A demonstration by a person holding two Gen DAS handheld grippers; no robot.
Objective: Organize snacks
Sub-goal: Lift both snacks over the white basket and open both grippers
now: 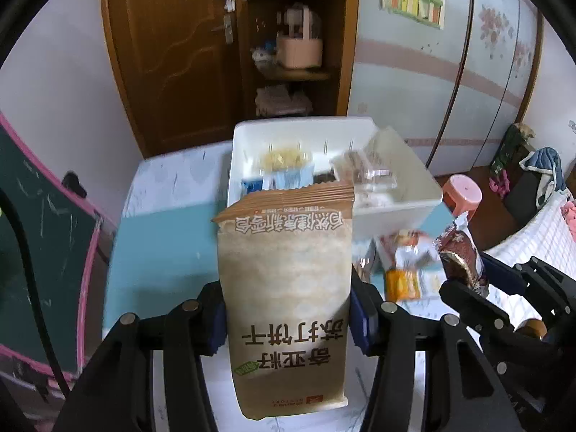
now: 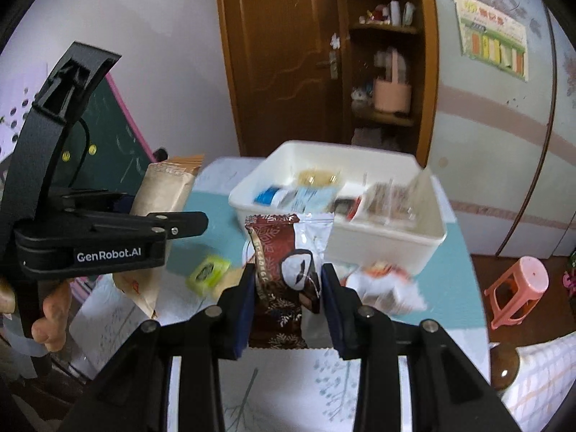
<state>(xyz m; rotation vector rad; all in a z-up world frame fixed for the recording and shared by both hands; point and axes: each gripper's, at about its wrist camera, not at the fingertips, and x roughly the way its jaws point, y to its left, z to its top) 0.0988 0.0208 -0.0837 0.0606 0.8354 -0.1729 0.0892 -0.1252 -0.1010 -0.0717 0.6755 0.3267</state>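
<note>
My left gripper point(image 1: 288, 309) is shut on a tall beige cracker packet point(image 1: 288, 280) and holds it upright above the table, just in front of the white bin point(image 1: 396, 212). My right gripper point(image 2: 286, 288) is shut on a dark red chocolate snack packet point(image 2: 279, 273), also raised, in front of the same white bin point(image 2: 381, 248). The bin holds several snack packets. The left gripper with its cracker packet point(image 2: 162, 190) shows at the left of the right wrist view. The right gripper's red packet point(image 1: 462, 252) shows at the right of the left wrist view.
Loose snacks lie on the teal table: a yellow-green packet point(image 2: 208, 270), an orange-and-white packet point(image 2: 385, 284), and an orange packet point(image 1: 401, 282). A pink stool point(image 2: 518, 288) stands on the floor to the right. A green chalkboard point(image 1: 43, 223) leans at the left.
</note>
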